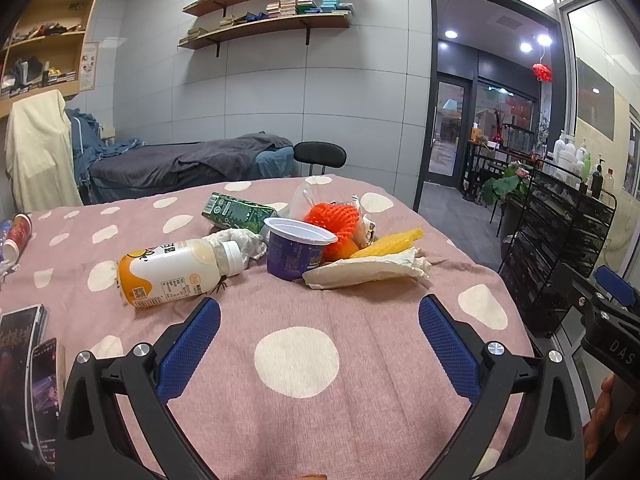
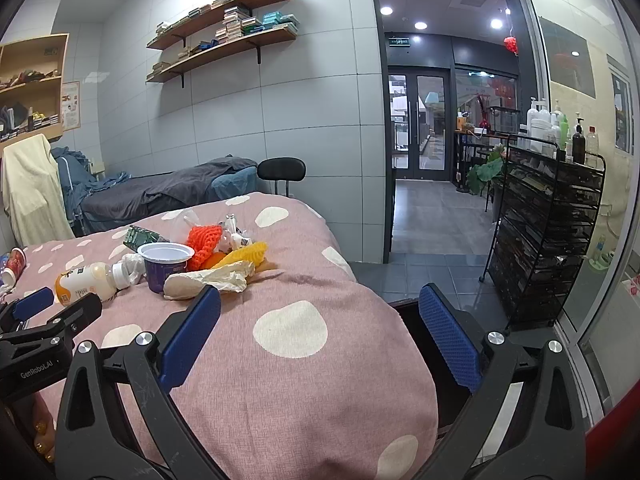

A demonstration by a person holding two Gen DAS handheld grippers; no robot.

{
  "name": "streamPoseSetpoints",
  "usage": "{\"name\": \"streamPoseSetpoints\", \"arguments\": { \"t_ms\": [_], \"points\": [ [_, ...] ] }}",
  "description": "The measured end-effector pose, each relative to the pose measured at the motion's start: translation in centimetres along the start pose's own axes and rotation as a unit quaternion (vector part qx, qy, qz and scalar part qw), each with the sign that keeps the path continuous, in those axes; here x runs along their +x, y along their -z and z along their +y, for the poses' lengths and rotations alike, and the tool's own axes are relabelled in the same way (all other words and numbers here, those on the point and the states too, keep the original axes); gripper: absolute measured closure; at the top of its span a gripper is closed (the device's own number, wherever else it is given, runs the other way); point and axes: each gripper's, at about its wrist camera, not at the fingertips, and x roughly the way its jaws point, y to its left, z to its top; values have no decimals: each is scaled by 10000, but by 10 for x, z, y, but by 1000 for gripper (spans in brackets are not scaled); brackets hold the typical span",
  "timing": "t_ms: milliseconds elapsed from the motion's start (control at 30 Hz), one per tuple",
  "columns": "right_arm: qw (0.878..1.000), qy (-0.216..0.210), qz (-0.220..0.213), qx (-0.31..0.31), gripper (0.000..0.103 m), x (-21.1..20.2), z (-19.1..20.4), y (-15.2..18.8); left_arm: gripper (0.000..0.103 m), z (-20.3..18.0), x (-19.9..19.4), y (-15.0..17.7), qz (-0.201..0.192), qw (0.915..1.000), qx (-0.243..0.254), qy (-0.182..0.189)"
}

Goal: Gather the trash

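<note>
Two phones [image 1: 30, 376] are lying half cut off at the near left edge. The left gripper [image 1: 320, 316] and the right gripper [image 2: 320, 304] are hovering with jaws wide apart, gripping nothing. Beyond them on the dotted tablecloth [image 1: 296, 356], one bottle [image 1: 176, 272], one purple cup [image 1: 296, 252], one green carton [image 1: 236, 210] and crumpled wrappers [image 1: 368, 268] are lying clustered together.

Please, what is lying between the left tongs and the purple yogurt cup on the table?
In the left wrist view, only bare pink dotted tablecloth lies between the open left tongs and the purple yogurt cup. The crumpled tissue lies just right of that path.
</note>
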Motion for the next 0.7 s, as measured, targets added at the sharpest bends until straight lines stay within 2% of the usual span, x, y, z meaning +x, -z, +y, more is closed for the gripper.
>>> {"name": "streamPoseSetpoints", "arguments": {
  "t_ms": [700],
  "points": [
    [10000, 9, 19, 3, 5, 0, -2, 2, 6, 0, 2, 6, 60, 10000, -20, 9]
  ]
}}
